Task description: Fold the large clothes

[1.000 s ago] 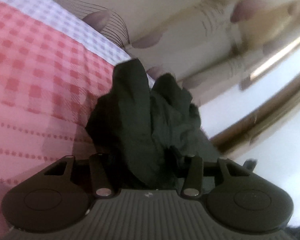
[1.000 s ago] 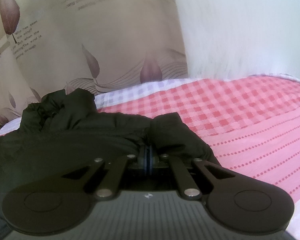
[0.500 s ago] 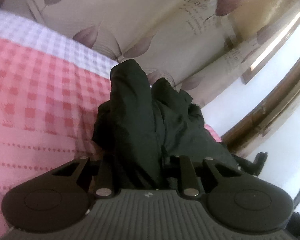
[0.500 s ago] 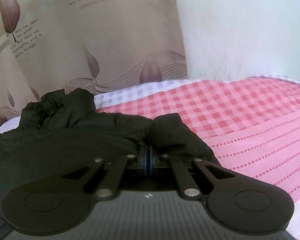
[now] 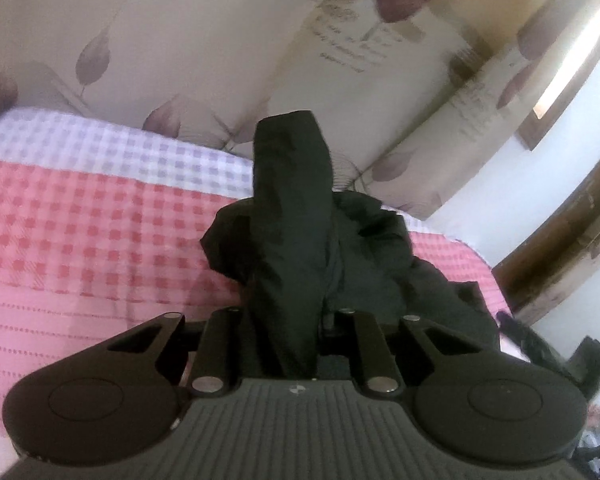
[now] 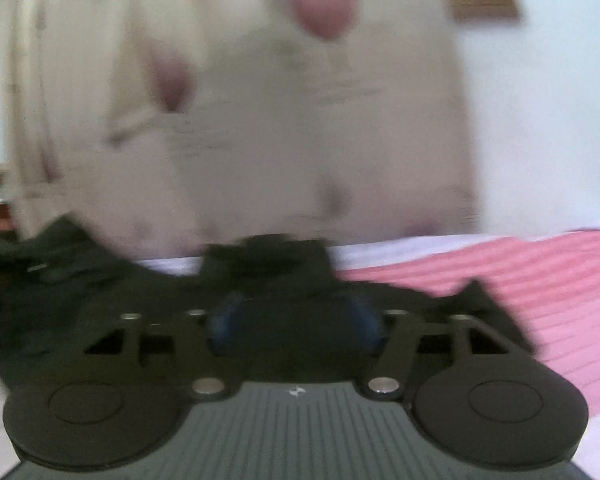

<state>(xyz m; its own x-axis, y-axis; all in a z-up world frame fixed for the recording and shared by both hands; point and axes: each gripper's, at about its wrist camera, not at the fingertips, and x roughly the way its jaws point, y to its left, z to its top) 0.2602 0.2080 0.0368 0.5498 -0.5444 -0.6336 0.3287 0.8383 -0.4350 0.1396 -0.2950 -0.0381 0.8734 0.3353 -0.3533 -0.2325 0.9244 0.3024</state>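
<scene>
A black jacket (image 5: 300,232) lies bunched on a pink checked bed (image 5: 80,240). My left gripper (image 5: 292,332) is shut on a fold of the jacket, which stands up between its fingers and hides the tips. In the blurred right wrist view, my right gripper (image 6: 296,324) is open, its blue pads (image 6: 220,326) wide apart with black jacket cloth (image 6: 268,264) lying between and ahead of them, low over the bed (image 6: 540,280).
A beige curtain with leaf print (image 5: 220,40) hangs behind the bed. A brown wooden frame (image 5: 560,264) and white wall stand at the right. The bed's white checked border (image 5: 100,144) runs along the far side.
My right gripper has opened and let go of the jacket, and its view has swung upward with blur. My left gripper has kept its grip and tilted up.
</scene>
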